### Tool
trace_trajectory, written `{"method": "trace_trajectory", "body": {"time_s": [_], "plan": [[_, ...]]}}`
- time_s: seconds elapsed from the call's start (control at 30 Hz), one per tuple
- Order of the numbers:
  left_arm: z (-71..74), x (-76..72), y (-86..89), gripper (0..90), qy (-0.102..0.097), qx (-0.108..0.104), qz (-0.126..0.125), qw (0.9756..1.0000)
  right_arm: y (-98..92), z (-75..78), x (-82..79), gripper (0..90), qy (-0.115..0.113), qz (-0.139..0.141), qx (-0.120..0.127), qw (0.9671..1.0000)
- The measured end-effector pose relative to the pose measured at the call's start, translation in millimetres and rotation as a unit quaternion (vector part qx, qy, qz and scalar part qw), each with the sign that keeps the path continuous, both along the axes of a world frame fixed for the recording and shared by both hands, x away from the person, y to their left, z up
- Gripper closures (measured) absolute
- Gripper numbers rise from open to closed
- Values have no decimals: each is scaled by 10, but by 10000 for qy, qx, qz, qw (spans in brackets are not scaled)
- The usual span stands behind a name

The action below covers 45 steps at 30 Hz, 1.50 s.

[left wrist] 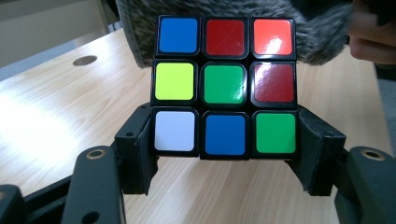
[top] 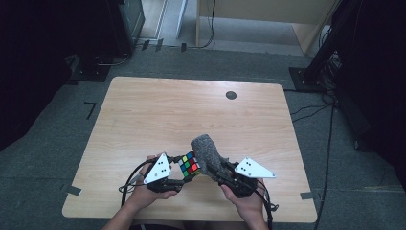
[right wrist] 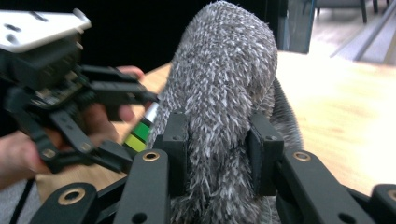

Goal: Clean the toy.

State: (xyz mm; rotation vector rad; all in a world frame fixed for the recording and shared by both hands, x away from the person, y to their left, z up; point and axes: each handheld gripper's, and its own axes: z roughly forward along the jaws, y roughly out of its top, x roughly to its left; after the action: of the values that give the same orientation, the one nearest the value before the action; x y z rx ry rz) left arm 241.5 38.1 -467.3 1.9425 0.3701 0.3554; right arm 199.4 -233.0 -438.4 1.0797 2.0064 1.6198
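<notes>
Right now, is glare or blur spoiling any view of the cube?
Left gripper view: sharp, but glare washes the cube's red stickers at right. Right gripper view: the grey fuzzy cloth hides most of the cube and the background is soft. High view: dim, cube small.

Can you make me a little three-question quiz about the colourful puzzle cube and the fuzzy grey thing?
1. True or false: the left gripper is shut on the black-framed puzzle cube with coloured square stickers.
2. In the left gripper view, which colour is the sticker in the very middle of the cube's facing side? A) white B) green C) orange
3. Fill the gap: the right gripper squeezes a fuzzy grey ____ cloth above the pale wooden table.

Key
1. True: its jaws press the cube's bottom row from both sides.
2. B, green.
3. Speckled; its exact kind cannot be told, but it looks like a soft fleecy duster or mitt.
</notes>
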Motion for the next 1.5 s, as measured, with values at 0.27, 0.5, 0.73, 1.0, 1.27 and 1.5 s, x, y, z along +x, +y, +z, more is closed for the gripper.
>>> {"method": "trace_trajectory", "body": {"time_s": [0.27,0.5,0.73,1.0,1.27,1.5], "plan": [[-21,25,17,347,48,16,84,10000,40,-49,49,661,-161,-201,-463,9986],[35,-1,31,347,24,-192,-7,9998,132,105,-51,658,-510,-209,-467,9974],[42,21,63,347,170,-346,59,9992,111,94,-23,656,-267,-463,-714,9960],[38,-59,-2,347,50,-190,85,9998,209,198,-161,652,-512,-291,-804,9950],[185,-79,74,346,38,-543,112,9985,-22,228,-116,653,44,-542,-354,9979],[217,-161,-25,346,-251,-326,-49,9991,63,357,-234,645,-311,-157,10,9994]]}}
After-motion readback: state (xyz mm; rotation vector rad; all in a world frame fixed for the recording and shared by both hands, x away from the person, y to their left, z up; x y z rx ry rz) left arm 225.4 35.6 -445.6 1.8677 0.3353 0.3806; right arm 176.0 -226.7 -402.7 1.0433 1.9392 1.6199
